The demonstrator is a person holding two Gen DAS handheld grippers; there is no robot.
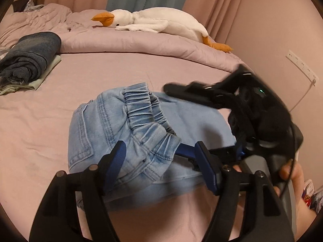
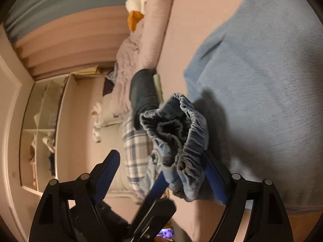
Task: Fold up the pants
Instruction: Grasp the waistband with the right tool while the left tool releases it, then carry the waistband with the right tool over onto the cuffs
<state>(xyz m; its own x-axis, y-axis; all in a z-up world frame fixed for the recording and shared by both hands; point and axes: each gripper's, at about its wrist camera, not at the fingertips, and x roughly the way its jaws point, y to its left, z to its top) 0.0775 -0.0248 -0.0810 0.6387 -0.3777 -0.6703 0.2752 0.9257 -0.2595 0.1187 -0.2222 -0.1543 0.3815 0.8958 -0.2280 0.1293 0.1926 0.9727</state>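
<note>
Light blue denim pants (image 1: 129,129) lie folded on the pink bed sheet (image 1: 40,133), elastic cuffs (image 1: 145,109) bunched on top. My left gripper (image 1: 161,161) is open, its blue pads either side of the cuff end, fabric between them. The right gripper's body (image 1: 252,109) shows at the right of the left wrist view, beside the pants. In the right wrist view my right gripper (image 2: 161,171) is open, rolled sideways, the gathered cuffs (image 2: 177,133) lying against its right pad (image 2: 214,179). The pants' flat part (image 2: 262,100) fills the right.
A white plush goose (image 1: 157,23) lies on the rolled pink quilt (image 1: 131,44) at the back. Folded dark jeans (image 1: 30,56) sit on a pale cloth at the left. A wall socket (image 1: 300,64) and cable are at the right. A checked cloth (image 2: 135,151) lies beyond the cuffs.
</note>
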